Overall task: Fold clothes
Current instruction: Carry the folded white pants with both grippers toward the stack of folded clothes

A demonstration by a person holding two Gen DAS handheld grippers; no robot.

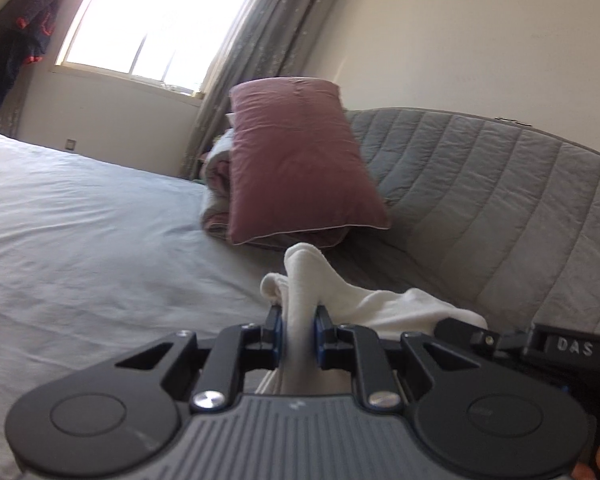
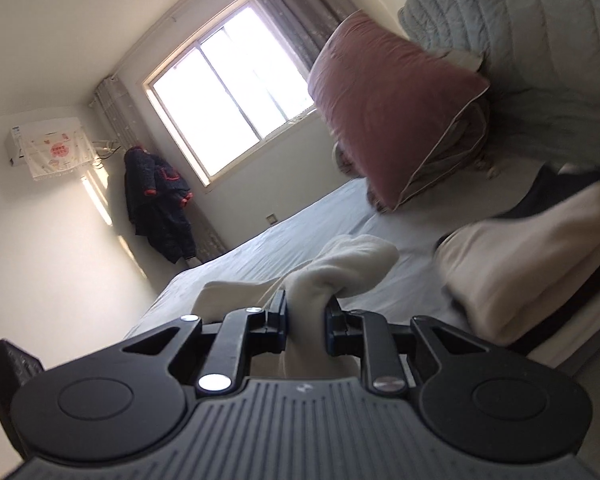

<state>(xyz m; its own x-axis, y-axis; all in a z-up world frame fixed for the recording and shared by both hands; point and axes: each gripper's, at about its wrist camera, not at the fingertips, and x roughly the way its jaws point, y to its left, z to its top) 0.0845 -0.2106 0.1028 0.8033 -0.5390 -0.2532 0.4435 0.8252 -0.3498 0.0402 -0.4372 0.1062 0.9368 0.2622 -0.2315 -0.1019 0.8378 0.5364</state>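
White garment pinched between both left tongs and right tongs.

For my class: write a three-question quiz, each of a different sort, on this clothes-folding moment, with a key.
1. True or false: the left gripper is shut on white cloth.
2. Multiple choice: the pink pillow leans against A) the window, B) the grey quilted headboard, C) the hanging dark jacket.
3. Fill in: the right gripper pinches a bunch of white ____.

Key: 1 true; 2 B; 3 cloth.
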